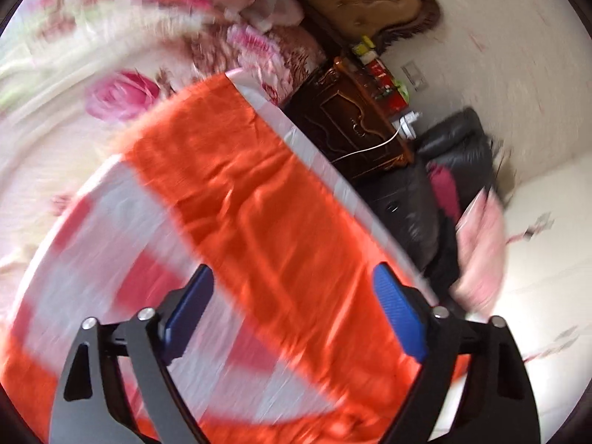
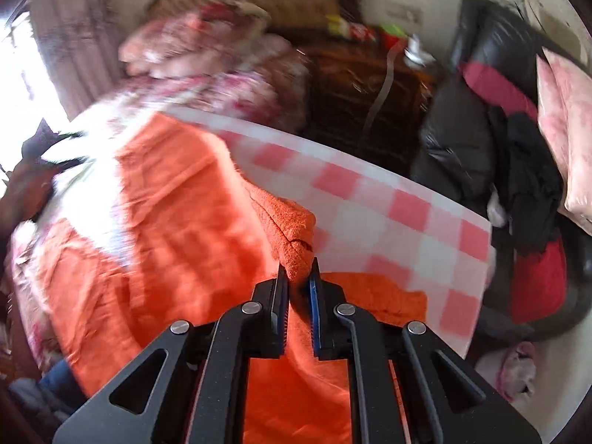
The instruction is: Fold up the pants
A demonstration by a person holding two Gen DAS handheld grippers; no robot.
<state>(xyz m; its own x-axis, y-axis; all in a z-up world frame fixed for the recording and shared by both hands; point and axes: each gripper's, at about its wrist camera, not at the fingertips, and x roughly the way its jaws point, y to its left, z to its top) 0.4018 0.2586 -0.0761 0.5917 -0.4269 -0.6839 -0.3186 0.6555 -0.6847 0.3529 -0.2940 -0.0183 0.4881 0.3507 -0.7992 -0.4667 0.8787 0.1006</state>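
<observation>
Blur: both views are smeared; the pants' (image 1: pixel 236 192) far edges are hard to trace.
Pants: orange, spread over the checked cloth (image 2: pixel 407 218), 1 end cut off below my fingers.
My left gripper (image 1: pixel 299 303): spread wide above the pants, gripping nothing.
My right gripper (image 2: pixel 298 277): closed tight, pinching a bunched pants fold.
Beyond the checked cloth: dark wooden cabinet (image 1: pixel 351 125).

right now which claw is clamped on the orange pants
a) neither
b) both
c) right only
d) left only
c: the right claw has its jaws closed on a bunched fold of the orange fabric pants, while the left claw hangs wide open above the pants with nothing between its blue fingers.
</observation>
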